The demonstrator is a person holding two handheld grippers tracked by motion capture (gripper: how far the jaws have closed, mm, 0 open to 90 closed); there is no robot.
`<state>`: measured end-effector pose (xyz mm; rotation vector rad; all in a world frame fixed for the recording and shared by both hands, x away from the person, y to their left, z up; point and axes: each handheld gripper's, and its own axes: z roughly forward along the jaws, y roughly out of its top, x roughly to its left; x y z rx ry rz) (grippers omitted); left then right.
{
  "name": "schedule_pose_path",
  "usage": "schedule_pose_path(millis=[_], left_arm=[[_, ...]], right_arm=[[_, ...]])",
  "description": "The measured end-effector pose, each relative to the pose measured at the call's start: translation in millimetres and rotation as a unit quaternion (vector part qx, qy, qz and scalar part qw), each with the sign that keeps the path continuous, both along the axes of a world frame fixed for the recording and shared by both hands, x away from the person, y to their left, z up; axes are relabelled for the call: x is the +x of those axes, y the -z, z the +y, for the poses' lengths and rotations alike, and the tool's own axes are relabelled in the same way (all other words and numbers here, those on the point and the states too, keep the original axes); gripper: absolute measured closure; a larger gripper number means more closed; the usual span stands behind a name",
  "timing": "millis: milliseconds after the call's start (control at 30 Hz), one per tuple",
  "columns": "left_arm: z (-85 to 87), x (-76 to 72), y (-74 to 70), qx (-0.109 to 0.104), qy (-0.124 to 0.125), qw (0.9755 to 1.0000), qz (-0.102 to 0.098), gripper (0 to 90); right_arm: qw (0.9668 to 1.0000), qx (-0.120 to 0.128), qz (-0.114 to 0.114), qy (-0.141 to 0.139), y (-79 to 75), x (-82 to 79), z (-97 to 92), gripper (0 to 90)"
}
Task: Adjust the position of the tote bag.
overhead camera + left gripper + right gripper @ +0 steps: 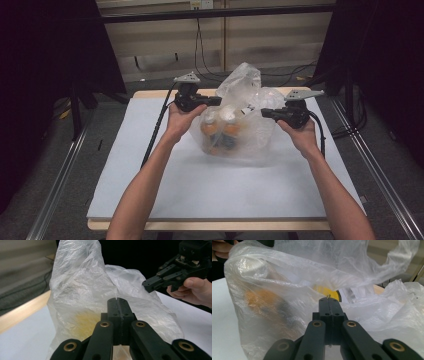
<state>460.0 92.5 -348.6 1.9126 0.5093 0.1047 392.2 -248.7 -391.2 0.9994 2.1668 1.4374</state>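
Claws pinch opposite edges of the crinkled clear plastic bag (pixel 240 117) of orange bottles on the white bench (pixel 150 165), left claw (pixel 218 101) and right claw (pixel 264 113) both closed on film, apparently spreading its mouth.

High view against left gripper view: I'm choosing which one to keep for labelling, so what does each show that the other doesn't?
High view: both forearms, the whole pale table mat, and two bottles with orange contents and white caps standing inside the clear plastic bag.

Left gripper view: the left tongs seen close, jaws pressed together at the bag's film, and only a yellowish blur inside the bag.

Both: the bag, and the right tongs in a hand at the bag's far side.
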Motion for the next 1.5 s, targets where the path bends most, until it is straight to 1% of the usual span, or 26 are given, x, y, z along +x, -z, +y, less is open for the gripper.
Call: schedule_pose_path(millis=[33,133,167,233,267,300,333,367,433,467,533,567,600,633,700,733,867,900,1000,1033,1100,1267,1300,1400,1467,1500], left_arm=[[4.2,-2.9,-1.5,-0.003,-0.002,1.0,-0.006,90.0],[14.5,-9.1,-2.9,-0.017,-0.005,0.9997,-0.014,90.0],[17.7,-11.0,-3.8,-0.023,-0.008,0.9996,-0.014,90.0],[24.7,-15.4,-7.1,-0.034,-0.011,0.9991,-0.024,90.0],[28.6,-17.3,-9.0,-0.036,-0.011,0.9989,-0.026,90.0],[31.6,-19.5,-10.5,-0.043,-0.009,0.9986,-0.029,90.0],[34.5,-21.4,-12.2,-0.039,-0.011,0.9986,-0.034,90.0],[38.2,-24.2,-13.8,-0.045,-0.009,0.9983,-0.035,90.0],[45.1,-28.9,-16.3,-0.045,-0.012,0.9979,-0.044,90.0],[48.4,-30.5,-16.7,-0.048,-0.01,0.9978,-0.045,90.0],[54.8,-34.8,-18.2,-0.044,-0.016,0.9977,-0.05,90.0],[57.9,-36.4,-18.3,-0.046,-0.015,0.9975,-0.052,90.0],[61.4,-38.7,-18.2,-0.049,-0.02,0.9972,-0.053,90.0],[64.2,-39.7,-17.4,-0.054,-0.019,0.997,-0.053,90.0],[72.5,-42.6,-14.6,-0.059,-0.023,0.9965,-0.053,90.0],[74.8,-43.5,-14.0,-0.063,-0.026,0.9964,-0.05,90.0],[88.6,-47.0,-11.5,-0.069,-0.029,0.9957,-0.054,90.0],[91.6,-48.3,-10.8,-0.066,-0.033,0.9957,-0.056,90.0],[102.1,-53.1,-7.6,-0.069,-0.04,0.9952,-0.058,90.0],[106.3,-54.7,-6.0,-0.071,-0.039,0.9951,-0.056,90.0],[113.8,-57.6,-2.8,-0.075,-0.044,0.9947,-0.054,90.0],[134.4,-62.9,6.8,-0.079,-0.056,0.9939,-0.052,90.0],[137.9,-63.4,8.1,-0.077,-0.055,0.9942,-0.05,90.0],[143.8,-66.0,12.2,-0.089,-0.053,0.9934,-0.05,90.0],[145.5,-68.0,15.3,-0.102,-0.052,0.9923,-0.048,90.0],[146.6,-68.9,17.7,-0.113,-0.051,0.9912,-0.048,90.0]], right_arm=[[1.0,0.003,-0.004,0.001,-2.4,-2.0,-0.5,90.0],[0.9998,0.012,-0.015,-0.003,-9.9,-8.9,-1.3,90.0],[0.9996,0.018,-0.02,-0.005,-13.1,-11.9,-1.0,90.0],[0.9992,0.025,-0.029,-0.011,-18.4,-16.6,0.5,90.0],[0.999,0.027,-0.034,-0.013,-21.0,-19.3,1.3,90.0],[0.9988,0.028,-0.037,-0.015,-23.6,-22.2,2.1,90.0],[0.9986,0.029,-0.041,-0.019,-25.9,-24.8,3.2,90.0],[0.9984,0.029,-0.043,-0.022,-27.5,-26.7,4.1,90.0],[0.9981,0.026,-0.05,-0.025,-32.6,-32.9,6.4,90.0],[0.998,0.024,-0.052,-0.026,-34.6,-35.5,7.3,90.0],[0.9977,0.023,-0.057,-0.029,-38.2,-40.2,8.6,90.0],[0.9974,0.023,-0.059,-0.032,-39.7,-42.4,9.6,90.0],[0.9973,0.022,-0.062,-0.034,-41.1,-44.6,10.3,90.0],[0.9969,0.021,-0.065,-0.038,-43.7,-48.4,12.2,90.0],[0.9967,0.021,-0.067,-0.04,-45.0,-50.5,13.1,90.0],[0.9965,0.021,-0.069,-0.044,-46.5,-52.8,14.5,90.0],[0.996,0.02,-0.073,-0.049,-49.4,-57.9,17.6,90.0],[0.9958,0.023,-0.073,-0.05,-49.7,-59.5,17.6,90.0],[0.9953,0.026,-0.078,-0.051,-51.4,-65.4,17.9,90.0],[0.9948,0.024,-0.083,-0.053,-53.5,-70.6,18.2,90.0],[0.9945,0.02,-0.088,-0.053,-54.6,-75.5,17.9,90.0],[0.9948,0.017,-0.087,-0.051,-52.4,-82.9,13.6,90.0],[0.9948,0.019,-0.087,-0.049,-51.4,-83.8,12.0,90.0],[0.9953,0.017,-0.084,-0.046,-48.3,-84.3,9.7,90.0],[0.9955,0.019,-0.082,-0.045,-47.0,-83.9,9.2,90.0],[0.9956,0.019,-0.081,-0.043,-46.3,-83.8,9.3,90.0]])
